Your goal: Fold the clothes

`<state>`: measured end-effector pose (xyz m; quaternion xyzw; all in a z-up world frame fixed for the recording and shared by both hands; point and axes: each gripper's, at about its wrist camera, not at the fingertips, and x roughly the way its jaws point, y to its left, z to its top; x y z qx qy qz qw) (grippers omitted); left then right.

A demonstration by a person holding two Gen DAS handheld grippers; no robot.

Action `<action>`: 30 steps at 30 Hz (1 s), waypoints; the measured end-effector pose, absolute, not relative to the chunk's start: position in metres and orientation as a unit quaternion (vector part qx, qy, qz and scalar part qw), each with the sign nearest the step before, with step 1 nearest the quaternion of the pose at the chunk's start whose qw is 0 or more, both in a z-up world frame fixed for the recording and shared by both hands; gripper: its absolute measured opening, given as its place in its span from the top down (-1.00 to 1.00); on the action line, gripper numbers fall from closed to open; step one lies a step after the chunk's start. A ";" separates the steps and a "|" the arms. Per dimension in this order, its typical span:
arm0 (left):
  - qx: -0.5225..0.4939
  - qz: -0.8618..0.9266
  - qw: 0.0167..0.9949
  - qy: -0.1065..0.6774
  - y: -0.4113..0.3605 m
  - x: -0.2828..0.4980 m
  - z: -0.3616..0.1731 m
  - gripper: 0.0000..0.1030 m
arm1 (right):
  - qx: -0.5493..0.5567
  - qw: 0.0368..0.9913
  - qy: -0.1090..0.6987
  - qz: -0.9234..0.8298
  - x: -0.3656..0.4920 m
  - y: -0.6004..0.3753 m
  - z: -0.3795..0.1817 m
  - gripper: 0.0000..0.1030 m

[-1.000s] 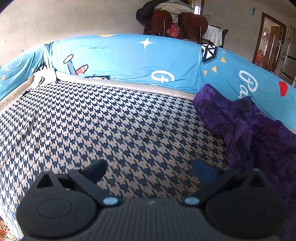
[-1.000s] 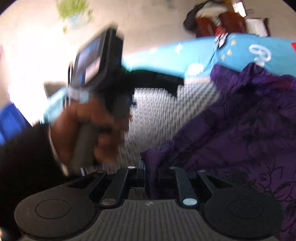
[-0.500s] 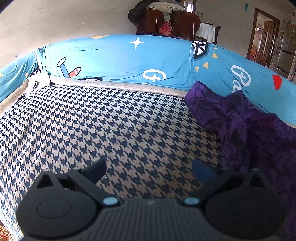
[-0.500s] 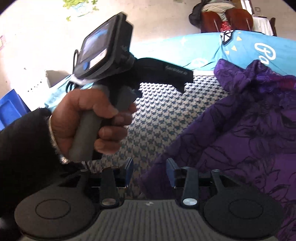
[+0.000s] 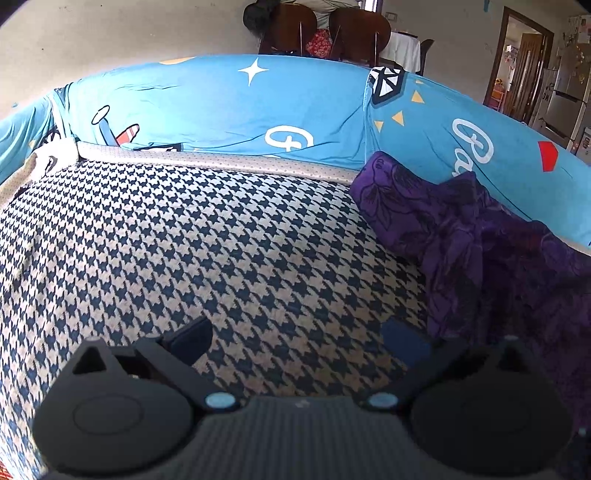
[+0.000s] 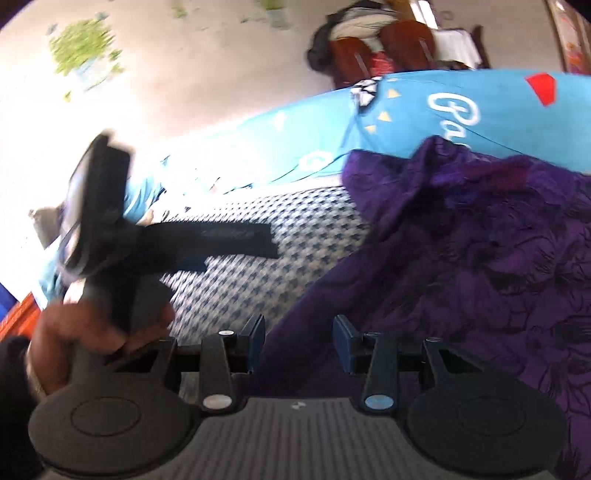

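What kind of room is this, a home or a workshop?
Most likely the living area of a home. A sofa with a blue cartoon-print cover and a houndstooth seat holds a crumpled purple garment; behind it stand wooden dining chairs and, at the far right, a fridge.

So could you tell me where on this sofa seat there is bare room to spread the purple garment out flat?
The houndstooth seat is bare from the blue backrest down to the open left gripper, and leftward to the seat's edge. The right side is crowded: the purple garment is heaped against the backrest, beneath the open right gripper.
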<state>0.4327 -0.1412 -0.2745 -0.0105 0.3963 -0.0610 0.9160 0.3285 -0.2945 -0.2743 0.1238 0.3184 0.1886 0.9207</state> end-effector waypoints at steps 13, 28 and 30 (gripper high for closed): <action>0.010 -0.065 0.914 0.401 -0.154 0.465 -0.276 -1.00 | 0.225 0.917 0.310 0.114 0.413 -0.335 -0.278 0.00; 0.009 -0.044 0.912 0.407 -0.140 0.490 -0.277 -1.00 | 0.306 0.898 0.305 0.081 0.492 -0.357 -0.302 -0.17; 0.005 -0.042 0.914 0.404 -0.135 0.490 -0.274 -1.00 | 0.304 0.900 0.297 0.093 0.497 -0.353 -0.302 -0.03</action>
